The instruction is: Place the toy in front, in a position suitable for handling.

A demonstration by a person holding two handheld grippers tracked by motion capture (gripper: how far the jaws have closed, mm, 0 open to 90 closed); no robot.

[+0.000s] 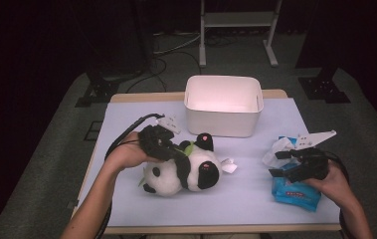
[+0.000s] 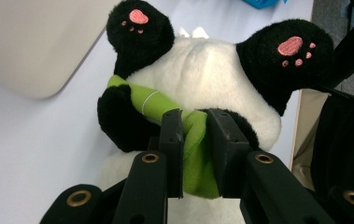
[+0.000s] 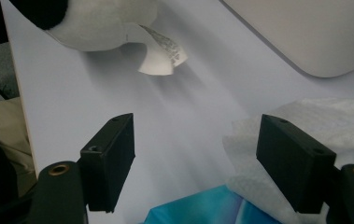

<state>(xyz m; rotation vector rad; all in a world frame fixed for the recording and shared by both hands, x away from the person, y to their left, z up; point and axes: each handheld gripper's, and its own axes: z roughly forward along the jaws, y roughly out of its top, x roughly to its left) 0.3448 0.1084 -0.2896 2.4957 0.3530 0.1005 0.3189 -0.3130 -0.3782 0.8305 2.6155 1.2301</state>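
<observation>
Near the table's [image 1: 126,199] front edge, left of centre, the plush panda [image 1: 183,172] lies on its back, long axis slanting head-down toward the front-left corner, feet toward the white bin [image 1: 223,105], the left gripper [image 1: 168,147] clamped on its green leaf [image 2: 195,154], while the right gripper [image 3: 195,158] gapes empty above the blue wipes pack [image 1: 295,191].
</observation>
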